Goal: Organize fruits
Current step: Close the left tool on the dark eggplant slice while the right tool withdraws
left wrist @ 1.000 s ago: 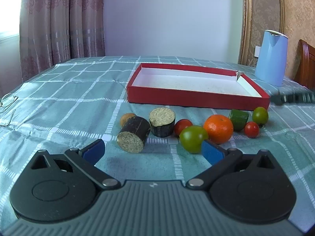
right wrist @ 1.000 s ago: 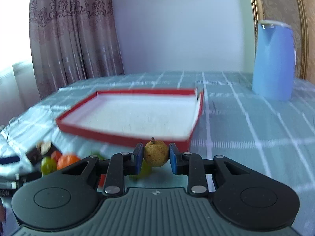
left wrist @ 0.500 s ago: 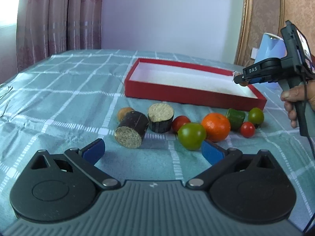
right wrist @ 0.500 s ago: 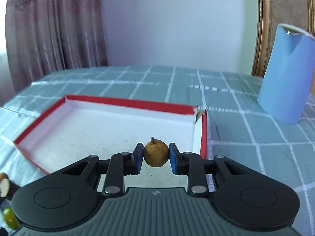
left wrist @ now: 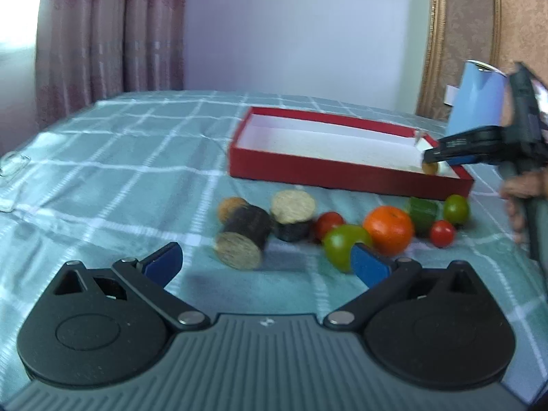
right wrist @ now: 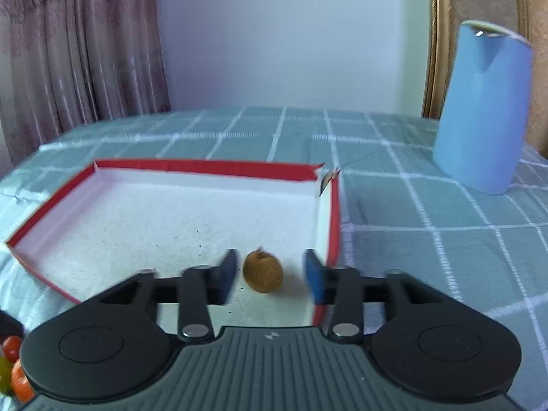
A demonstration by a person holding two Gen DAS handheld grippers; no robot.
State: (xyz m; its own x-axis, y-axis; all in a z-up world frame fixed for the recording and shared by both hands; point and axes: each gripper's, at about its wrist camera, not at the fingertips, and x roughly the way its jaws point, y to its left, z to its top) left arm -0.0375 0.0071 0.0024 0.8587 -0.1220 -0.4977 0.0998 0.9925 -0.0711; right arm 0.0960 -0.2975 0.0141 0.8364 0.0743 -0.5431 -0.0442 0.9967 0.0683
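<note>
Small brown fruit (right wrist: 263,271) lies in red box (right wrist: 334,205), between right hand-held gripper's (right wrist: 270,274) just-opened, released jaws.

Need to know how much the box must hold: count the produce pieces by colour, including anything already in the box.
Red tomatoes: 2
Green pieces: 3
Orange fruit: 1
Brown fruits: 2, one lying in the red box
Dark cut chunks: 2
Total: 10
</note>
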